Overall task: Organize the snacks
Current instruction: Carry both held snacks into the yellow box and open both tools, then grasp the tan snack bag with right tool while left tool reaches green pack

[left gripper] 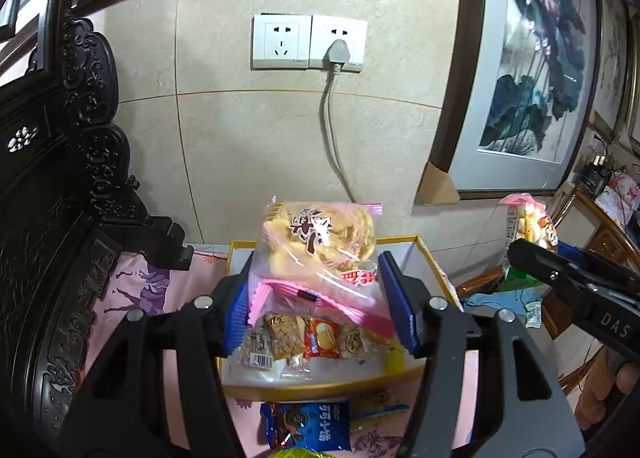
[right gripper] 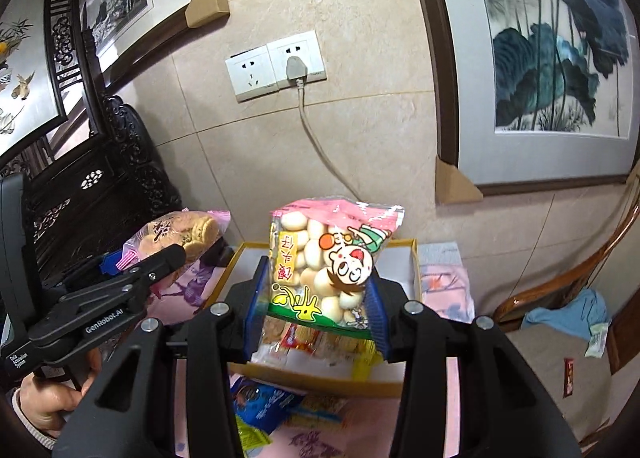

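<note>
Yellow-rimmed box (left gripper: 430,254) below my grippers is holding small snacks (left gripper: 320,340); my left gripper (left gripper: 316,298) is clamping the cracker bag (left gripper: 316,242), my right gripper (right gripper: 316,310) the bun bag (right gripper: 328,262).

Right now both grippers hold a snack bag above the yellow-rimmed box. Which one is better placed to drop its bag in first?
Probably the right. Its gripper holds the ball biscuit bag directly over the box. The left gripper with the round cracker bag appears off toward the box's left edge in the right wrist view.

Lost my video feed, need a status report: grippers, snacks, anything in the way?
Left gripper shut on cracker bag. Right gripper shut on round-biscuit bag. Both held above the yellow-rimmed box, partly filled. Nothing blocking.
</note>
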`<state>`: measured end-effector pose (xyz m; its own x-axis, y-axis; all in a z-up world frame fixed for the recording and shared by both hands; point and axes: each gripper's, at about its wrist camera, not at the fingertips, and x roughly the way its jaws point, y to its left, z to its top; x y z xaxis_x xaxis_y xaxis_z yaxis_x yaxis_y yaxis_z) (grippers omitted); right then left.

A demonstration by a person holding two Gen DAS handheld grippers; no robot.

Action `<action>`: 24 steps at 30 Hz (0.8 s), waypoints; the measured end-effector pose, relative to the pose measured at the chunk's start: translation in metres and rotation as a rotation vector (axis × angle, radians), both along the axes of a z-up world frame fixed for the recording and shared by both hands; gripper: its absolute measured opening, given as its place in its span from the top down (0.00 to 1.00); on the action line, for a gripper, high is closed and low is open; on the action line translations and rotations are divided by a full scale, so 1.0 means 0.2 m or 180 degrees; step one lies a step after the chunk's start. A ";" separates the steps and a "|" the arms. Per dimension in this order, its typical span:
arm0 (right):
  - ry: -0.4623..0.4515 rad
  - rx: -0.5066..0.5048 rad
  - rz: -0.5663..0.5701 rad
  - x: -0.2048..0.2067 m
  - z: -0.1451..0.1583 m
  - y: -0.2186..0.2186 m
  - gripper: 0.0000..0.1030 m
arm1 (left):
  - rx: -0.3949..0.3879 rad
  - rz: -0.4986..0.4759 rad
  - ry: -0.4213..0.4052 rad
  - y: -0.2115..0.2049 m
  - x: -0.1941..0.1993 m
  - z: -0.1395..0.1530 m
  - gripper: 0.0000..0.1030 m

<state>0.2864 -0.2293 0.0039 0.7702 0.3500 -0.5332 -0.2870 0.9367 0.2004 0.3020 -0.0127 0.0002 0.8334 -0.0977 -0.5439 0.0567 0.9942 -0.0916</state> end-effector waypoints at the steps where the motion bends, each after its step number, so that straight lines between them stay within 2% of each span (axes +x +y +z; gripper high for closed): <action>1: 0.0010 0.0006 0.0003 0.02 0.00 0.00 0.57 | 0.0009 0.0005 0.0012 0.00 0.02 0.00 0.42; 8: 0.0015 -0.0050 0.0043 0.17 -0.03 0.05 0.56 | 0.0114 0.0048 0.0066 -0.03 0.18 -0.02 0.39; 9: 0.0022 -0.0080 0.0092 0.20 -0.04 0.07 0.54 | 0.0107 0.0084 0.0055 -0.02 0.20 -0.02 0.28; 10: 0.0028 -0.0122 0.0084 0.21 -0.04 0.09 0.52 | 0.0097 0.0159 0.0043 -0.01 0.22 -0.01 0.08; 11: 0.0036 -0.0160 0.0031 0.22 -0.04 0.09 0.39 | 0.0094 0.0248 0.0013 -0.01 0.22 0.02 0.02; 12: 0.0027 -0.0156 -0.0007 0.22 -0.04 0.09 0.27 | 0.0078 0.0292 -0.0042 0.00 0.21 0.03 0.02; 14: -0.0034 -0.0090 -0.0041 0.19 -0.03 0.07 0.26 | -0.0005 0.0236 -0.0207 0.03 0.16 0.08 0.02; 16: -0.0029 -0.0103 -0.0029 0.17 -0.03 0.07 0.26 | 0.0019 0.0235 -0.0264 0.04 0.13 0.10 0.02; 24: 0.0124 -0.0093 0.0014 0.09 -0.08 0.04 0.26 | 0.0040 0.0239 -0.0192 0.05 0.01 0.09 0.02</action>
